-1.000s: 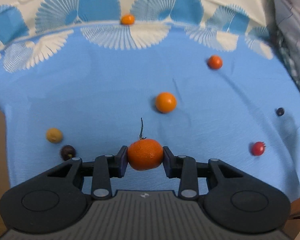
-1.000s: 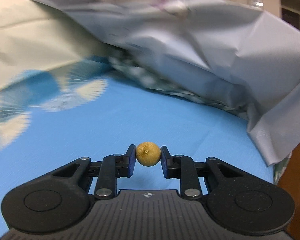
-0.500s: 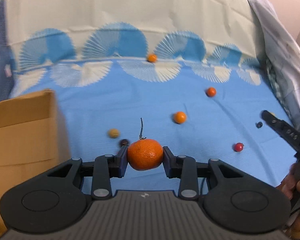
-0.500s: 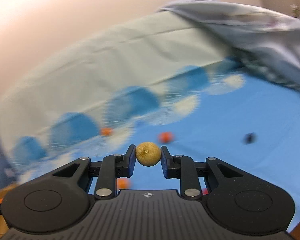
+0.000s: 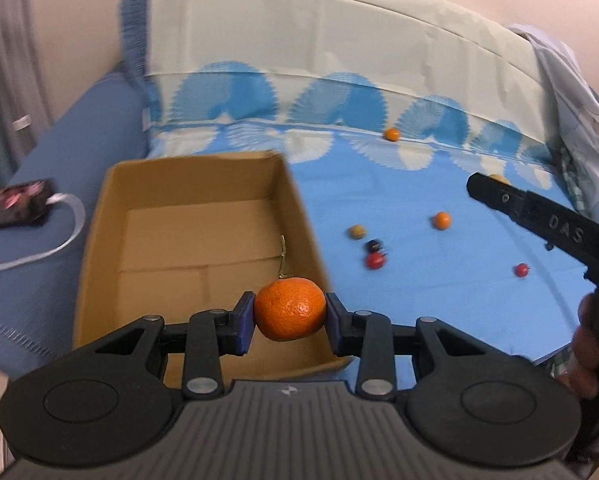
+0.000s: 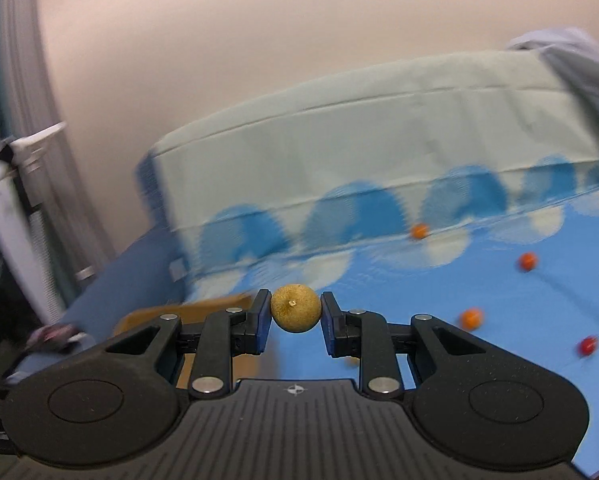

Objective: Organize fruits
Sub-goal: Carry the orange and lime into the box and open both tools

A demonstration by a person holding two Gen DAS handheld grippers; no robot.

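The left gripper (image 5: 290,322) is clenched on a round orange mandarin with a thin dry stem (image 5: 290,309), its blue pads pressing both sides of the fruit, and it hangs above the near right corner of an open brown cardboard box (image 5: 99,248) that sits on the left of the bed. The right gripper (image 6: 295,322) grasps a small round tan-yellow fruit with a rough skin (image 6: 296,308) between its own blue pads; it is raised and looks across the blue bedsheet with white fan patterns (image 6: 499,292) toward the box, whose edge shows blurred behind its left finger. In the left wrist view that right gripper appears as a black bar at the right edge, held by the person's hand (image 5: 591,356). Loose fruits lie scattered on the sheet right of the box: a small orange one (image 5: 442,220), a yellowish one (image 5: 356,232), a dark one (image 5: 374,246) just beside a red one (image 5: 376,261), another red one (image 5: 521,269), and a small orange one (image 5: 391,134) near the pillow edge.
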